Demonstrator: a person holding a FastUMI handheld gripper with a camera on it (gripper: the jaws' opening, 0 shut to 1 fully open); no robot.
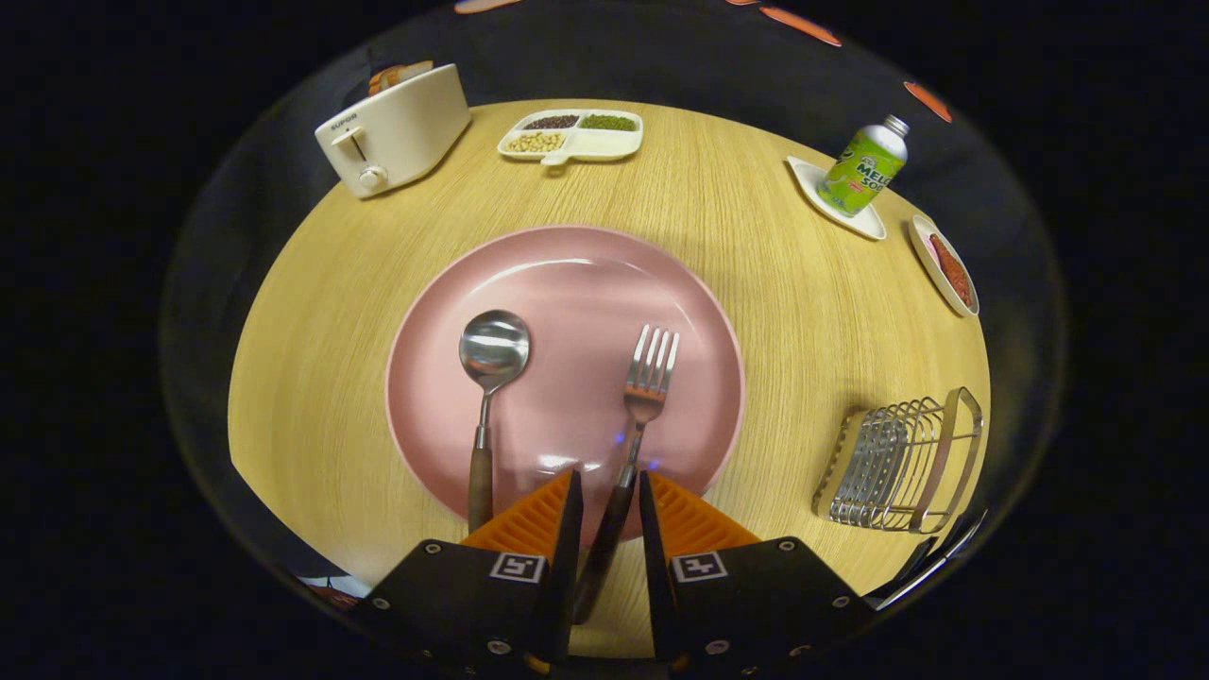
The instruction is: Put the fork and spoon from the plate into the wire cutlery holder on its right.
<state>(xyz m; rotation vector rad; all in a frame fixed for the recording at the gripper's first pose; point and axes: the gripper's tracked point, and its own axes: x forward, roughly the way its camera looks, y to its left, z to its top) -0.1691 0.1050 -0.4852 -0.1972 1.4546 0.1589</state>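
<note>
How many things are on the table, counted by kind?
Cutlery: 2, spoon and fork, whose handle lies between the open jaws of the gripper
Dishes: 4, pink plate, divided tray, coaster, small dish
Toaster: 1
Bottle: 1
Wire holder: 1
Total: 9

spoon (491,378) left of fork (642,397) on plate (567,274), holder (897,463) right
</note>
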